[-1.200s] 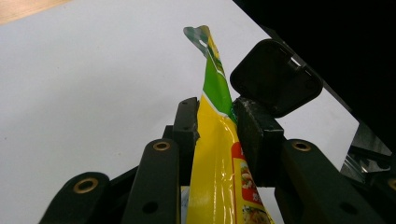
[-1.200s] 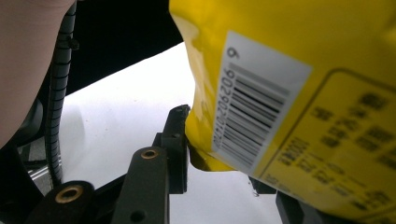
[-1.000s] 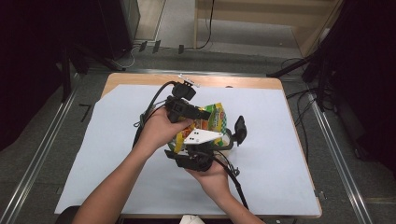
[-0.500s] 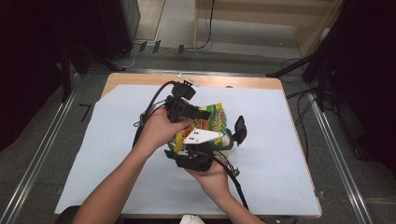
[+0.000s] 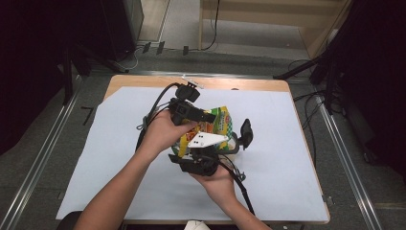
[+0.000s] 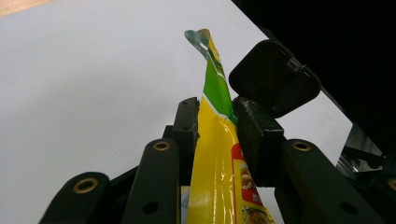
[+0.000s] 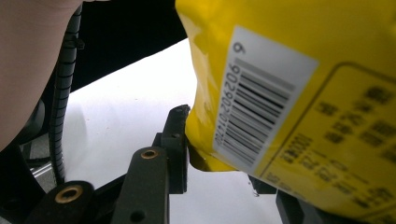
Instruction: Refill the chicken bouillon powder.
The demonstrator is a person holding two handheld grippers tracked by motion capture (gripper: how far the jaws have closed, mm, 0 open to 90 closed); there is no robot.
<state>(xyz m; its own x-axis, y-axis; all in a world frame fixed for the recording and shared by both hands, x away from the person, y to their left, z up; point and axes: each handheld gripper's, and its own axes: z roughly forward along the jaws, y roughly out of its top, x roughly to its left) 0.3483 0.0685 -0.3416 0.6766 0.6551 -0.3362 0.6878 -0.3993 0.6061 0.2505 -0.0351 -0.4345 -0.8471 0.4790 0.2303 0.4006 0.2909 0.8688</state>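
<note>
Change: nothing is moving since the earlier frame; both hands are staying put.
Left hand-held gripper [image 6: 212, 123]: pinching the snack packet [image 6: 219, 154] by its sealed top edge, steadying it.
Right hand-held gripper [image 7: 219, 140]: clamping the packet's lower corner, likely for tearing it open above the worktop [image 5: 297, 143].

Barcode sticker [image 7: 261, 100]: a white label is sitting on the yellow packet [image 7: 327, 70], carrying black bars.
Digits beside bars: they are reading roughly "0110206206", with a separate "9" above.
Printed panel [image 7: 355, 140]: blurred dark lines are showing, unreadable.
Packet front [image 6: 247, 186]: red print is showing, illegible.
</note>
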